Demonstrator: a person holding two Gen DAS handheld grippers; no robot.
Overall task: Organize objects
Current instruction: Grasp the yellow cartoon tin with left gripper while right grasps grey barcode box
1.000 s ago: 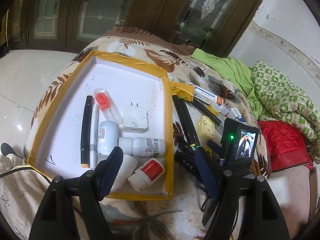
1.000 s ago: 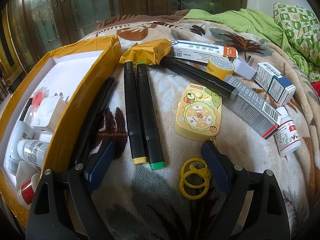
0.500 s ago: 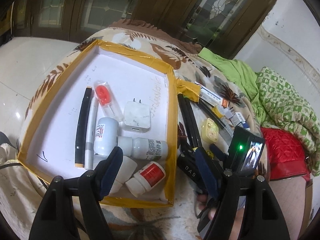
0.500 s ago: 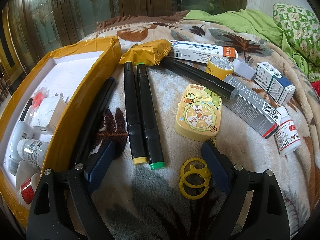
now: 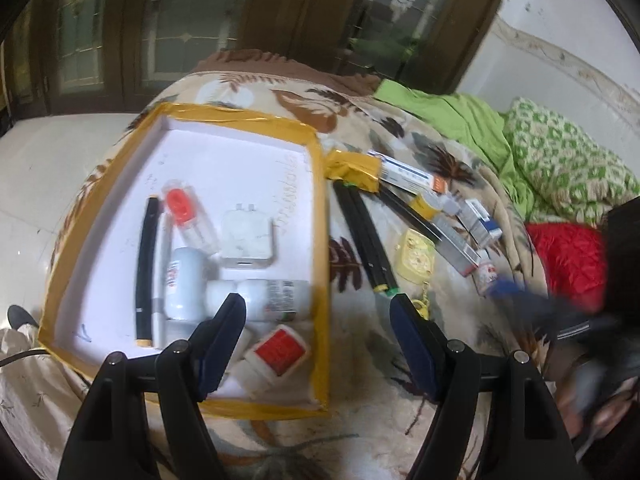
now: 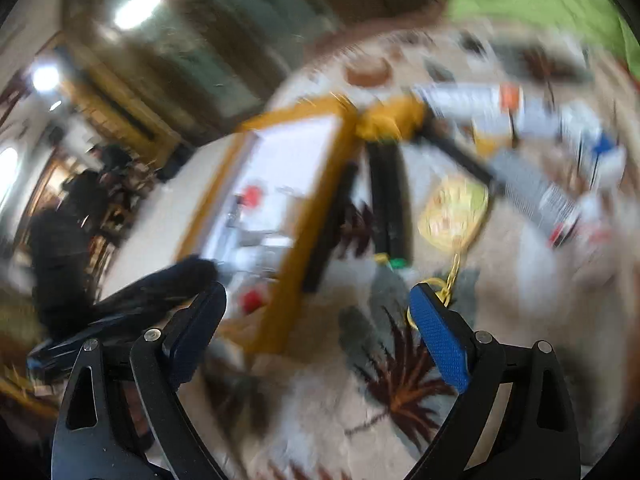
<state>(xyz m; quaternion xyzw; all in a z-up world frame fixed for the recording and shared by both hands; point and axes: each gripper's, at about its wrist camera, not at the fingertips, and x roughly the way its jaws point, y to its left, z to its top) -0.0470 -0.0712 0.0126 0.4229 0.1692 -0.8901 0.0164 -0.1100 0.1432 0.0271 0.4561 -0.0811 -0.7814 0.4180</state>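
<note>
- Task things: loose items on the leaf-print blanket (image 5: 360, 432) of the bed, to go into the white shallow tray with yellow-taped rim (image 5: 320, 184).
- Nearest candidates: two black marker pens lying side by side (image 5: 366, 236), one yellow-tipped and one green-tipped, just right of the tray's right wall. Long axis runs roughly away from the cameras, tips toward the fingers.
- Beside them, to the right: yellow square plastic keychain toy (image 5: 414, 256) with a chain and yellow rings trailing toward the left gripper's right finger.
- Further right: long black pen, grey and white cartons, small white bottles; blurred, no detail.
- Already in tray: black pen, white charger plug (image 5: 248, 236), white bottles, red-capped pieces.
- Left gripper (image 5: 318, 340): fingers spread wide, nothing between them, straddling the tray's right wall. Marker tips lie just ahead, slightly right of centre.
- Right gripper (image 6: 316, 344): fingers spread wide, empty. View heavily motion-blurred; the markers (image 6: 390, 204) sit ahead of the gap, tray (image 6: 316, 200) ahead-left.
- Judgement: which arm is nearer is unclear. A marker pick needs the fingers across its short axis; both grippers already line up for that.
</note>
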